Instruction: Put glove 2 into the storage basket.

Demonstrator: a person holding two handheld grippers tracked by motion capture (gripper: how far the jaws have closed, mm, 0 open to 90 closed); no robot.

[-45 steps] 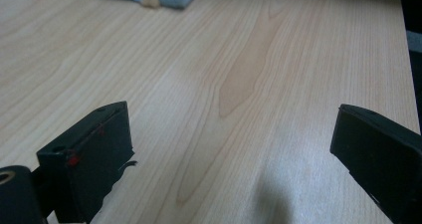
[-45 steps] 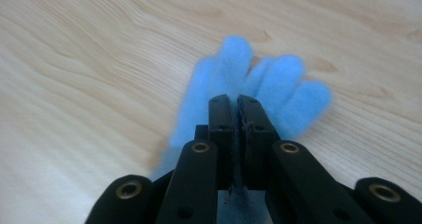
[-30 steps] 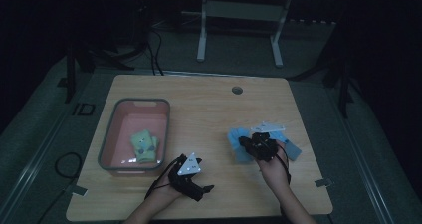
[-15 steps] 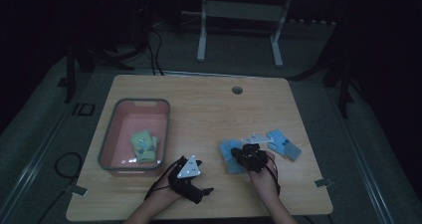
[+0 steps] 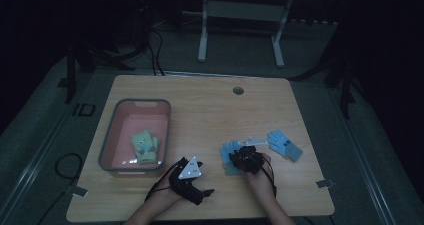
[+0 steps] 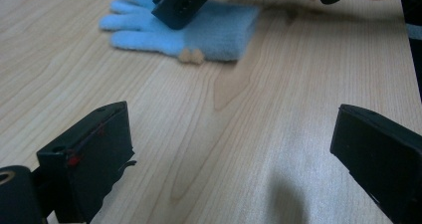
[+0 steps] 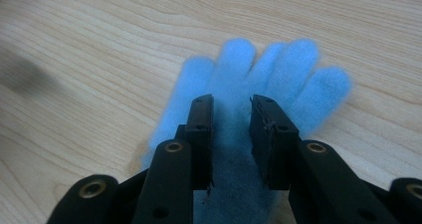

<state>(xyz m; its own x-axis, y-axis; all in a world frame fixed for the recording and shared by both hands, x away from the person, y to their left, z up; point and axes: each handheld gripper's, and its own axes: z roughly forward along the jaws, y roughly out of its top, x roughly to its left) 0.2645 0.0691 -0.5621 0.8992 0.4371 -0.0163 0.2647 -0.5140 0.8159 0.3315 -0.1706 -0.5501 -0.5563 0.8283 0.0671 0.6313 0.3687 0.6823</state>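
Note:
A light blue glove (image 7: pixel 278 64) lies flat on the wooden table, fingers pointing away from my right gripper (image 7: pixel 231 102). The jaws have just been opening and stand a little apart right over the glove's palm, with fabric showing in the gap but not pinched. In the high view this glove (image 5: pixel 229 152) lies left of the right gripper (image 5: pixel 245 157), and a second blue glove (image 5: pixel 284 145) lies to its right. My left gripper (image 6: pixel 231 119) rests wide open on bare table, facing the glove (image 6: pixel 219 32) and the right gripper (image 6: pixel 181 5).
A pink tub with a grey rim (image 5: pixel 112 135) stands at the left and holds green gloves (image 5: pixel 145 146). A white tag (image 5: pixel 255 141) lies between the two blue gloves. A cable hole (image 5: pixel 238 90) sits near the table's far edge. Frame legs stand beyond the table.
My right gripper came left and down toward the table with the blue glove, and its jaws have parted. The glove now lies flat. The left gripper stayed put.

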